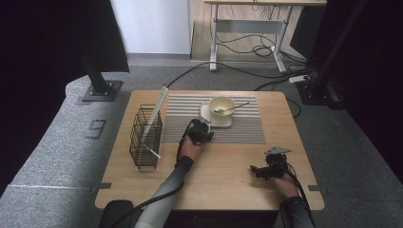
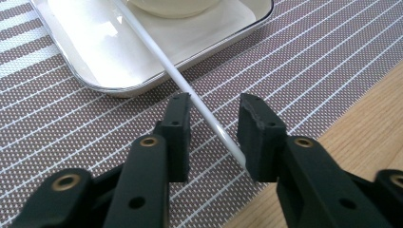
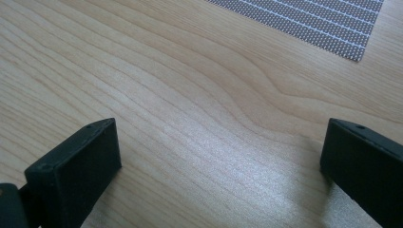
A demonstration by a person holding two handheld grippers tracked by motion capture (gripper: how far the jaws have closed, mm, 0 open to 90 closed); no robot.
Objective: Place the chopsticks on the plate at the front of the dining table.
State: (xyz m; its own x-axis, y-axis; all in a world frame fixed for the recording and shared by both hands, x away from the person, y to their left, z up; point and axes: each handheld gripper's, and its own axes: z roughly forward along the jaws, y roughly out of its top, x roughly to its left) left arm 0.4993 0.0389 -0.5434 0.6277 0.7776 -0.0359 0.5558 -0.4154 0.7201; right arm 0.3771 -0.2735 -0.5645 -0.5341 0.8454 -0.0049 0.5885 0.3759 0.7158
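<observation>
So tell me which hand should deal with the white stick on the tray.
Left. Its tool already straddles the white stick at the tray; the right tool hangs open over bare table.

the left gripper [image 2: 214,133] reaches forward with jaws slightly parted, while the right gripper [image 3: 218,166] rests low, jaws spread wide.

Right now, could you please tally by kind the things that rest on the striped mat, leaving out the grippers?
Bowl: 1
Tray: 1
Spoon: 1
White stick: 1
Total on the striped mat: 4
</observation>
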